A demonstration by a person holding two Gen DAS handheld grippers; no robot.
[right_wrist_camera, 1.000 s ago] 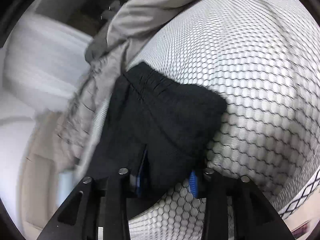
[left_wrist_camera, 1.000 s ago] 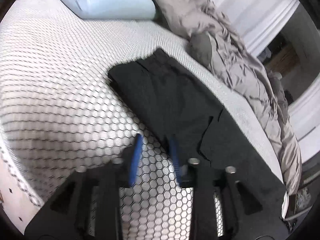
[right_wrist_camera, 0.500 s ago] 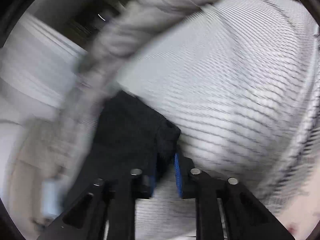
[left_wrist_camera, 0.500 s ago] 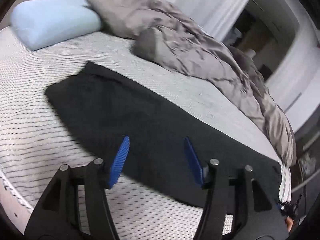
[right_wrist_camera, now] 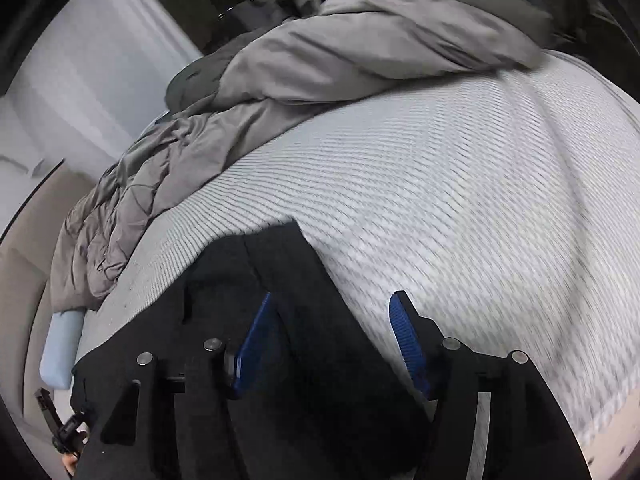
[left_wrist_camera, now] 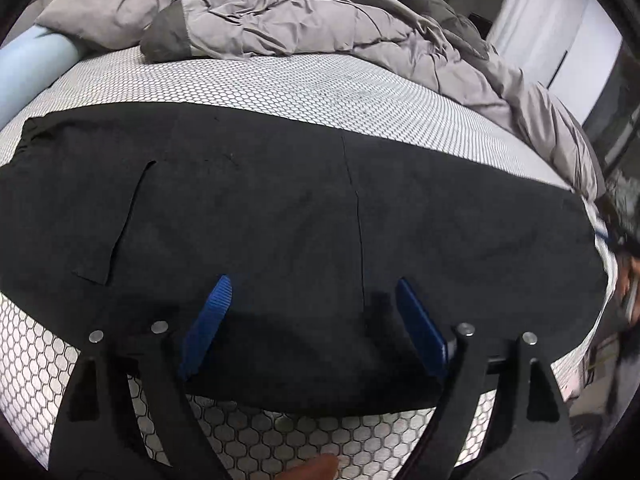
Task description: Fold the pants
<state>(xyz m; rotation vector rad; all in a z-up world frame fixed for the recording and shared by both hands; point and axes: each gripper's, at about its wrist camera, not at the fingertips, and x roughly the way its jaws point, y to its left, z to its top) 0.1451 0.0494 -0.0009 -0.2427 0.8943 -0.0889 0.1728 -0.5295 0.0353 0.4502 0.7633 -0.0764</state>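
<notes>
Black pants [left_wrist_camera: 304, 216] lie flat in a long strip across the white honeycomb-patterned mattress [left_wrist_camera: 320, 92]. My left gripper [left_wrist_camera: 314, 300] is open, its blue pads apart just above the middle of the pants' near edge, holding nothing. In the right wrist view the end of the pants [right_wrist_camera: 280, 280] lies under my right gripper [right_wrist_camera: 330, 316], which is open, with one blue pad over the fabric and the other over the mattress [right_wrist_camera: 460, 200]. Whether either gripper touches the cloth I cannot tell.
A crumpled grey duvet [left_wrist_camera: 300, 12] is heaped along the far side of the bed, also in the right wrist view [right_wrist_camera: 320, 60]. A light blue pillow [left_wrist_camera: 28, 68] lies at the far left. White curtains [left_wrist_camera: 560, 40] hang behind. The mattress edge runs close below my grippers.
My right gripper was shut on the pants' end half a second ago and is now open. The pants now lie stretched out. My left gripper opened wider and moved over the pants' middle.
</notes>
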